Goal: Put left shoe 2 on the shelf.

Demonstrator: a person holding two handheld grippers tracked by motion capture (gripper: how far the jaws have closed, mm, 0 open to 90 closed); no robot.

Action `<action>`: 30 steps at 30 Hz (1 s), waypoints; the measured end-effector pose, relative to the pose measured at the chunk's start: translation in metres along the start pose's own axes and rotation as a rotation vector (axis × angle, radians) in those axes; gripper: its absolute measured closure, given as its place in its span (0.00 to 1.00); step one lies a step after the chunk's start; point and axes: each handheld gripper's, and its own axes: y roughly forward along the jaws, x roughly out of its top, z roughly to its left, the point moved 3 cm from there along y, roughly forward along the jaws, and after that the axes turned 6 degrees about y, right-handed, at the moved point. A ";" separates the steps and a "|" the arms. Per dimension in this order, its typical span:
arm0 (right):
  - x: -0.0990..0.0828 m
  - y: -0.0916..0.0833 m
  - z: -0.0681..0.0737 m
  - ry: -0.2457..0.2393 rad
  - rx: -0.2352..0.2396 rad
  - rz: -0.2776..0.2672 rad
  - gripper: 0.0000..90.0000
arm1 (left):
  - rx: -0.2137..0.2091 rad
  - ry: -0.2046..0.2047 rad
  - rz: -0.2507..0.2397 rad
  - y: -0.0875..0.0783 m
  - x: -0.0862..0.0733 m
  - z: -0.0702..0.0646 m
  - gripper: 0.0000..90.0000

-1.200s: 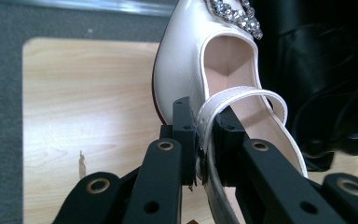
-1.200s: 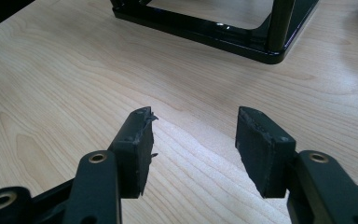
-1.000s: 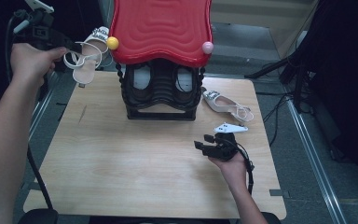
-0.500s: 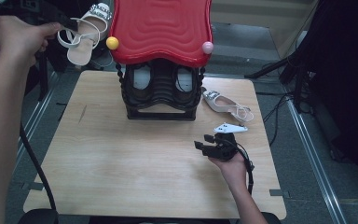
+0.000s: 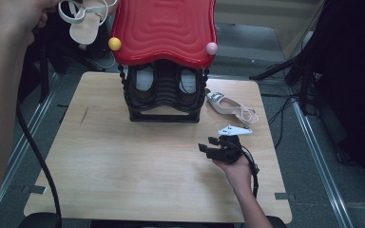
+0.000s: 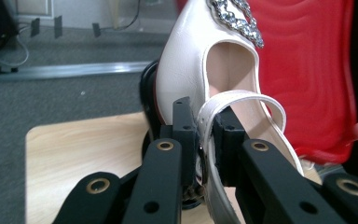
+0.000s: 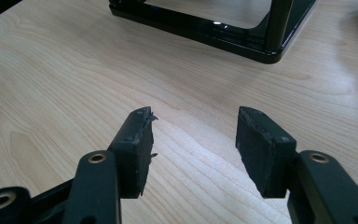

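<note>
Big change on the left side: up from about level with the lid a second ago to higher now, right off the top-left corner of the red-topped shoe rack (image 5: 164,28). Talking about the white strappy shoe (image 5: 86,27), now dangling just left of the rack and above the yellow knob (image 5: 114,43) on its front corner. Clamped by the left gripper (image 6: 204,126) right on the heel strap, pinched nearly together with only the strap in between, with the rhinestone toe pointing toward the red lid. Looks like a solid grip.

Nothing new on the right. Same spot as before, in front of the rack and a bit to its right, parked low on the table (image 5: 123,166). Right gripper (image 7: 193,130) spread apart, holding nothing, with just bare wood in the gap. Matching shoe (image 5: 230,107) lying just right of the rack's base, untouched.

Reading the lift: probably headed for the rack, maybe the top, given the shoes already sitting in the front openings (image 5: 145,78). Halfway at best, carried but not placed. Next bit needs clearing that wavy red edge without snagging the loose straps. Then presumably the same again for the second one.
</note>
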 end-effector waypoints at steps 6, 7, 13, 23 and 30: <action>0.000 -0.002 -0.001 0.006 -0.005 -0.003 0.53 | -0.007 0.028 -0.004 0.012 0.015 -0.027 0.92; 0.000 -0.002 -0.001 0.004 -0.005 -0.003 0.53 | -0.015 0.033 -0.003 0.015 0.017 -0.032 0.92; -0.002 -0.001 0.002 -0.015 -0.008 0.008 0.53 | -0.044 0.037 -0.006 0.044 0.024 -0.053 0.92; -0.006 -0.006 0.000 -0.012 -0.016 0.003 0.53 | -0.057 0.029 -0.016 0.080 0.020 -0.059 0.92; -0.007 -0.007 0.002 -0.017 -0.022 0.004 0.53 | -0.051 0.058 0.018 0.087 0.009 -0.059 0.91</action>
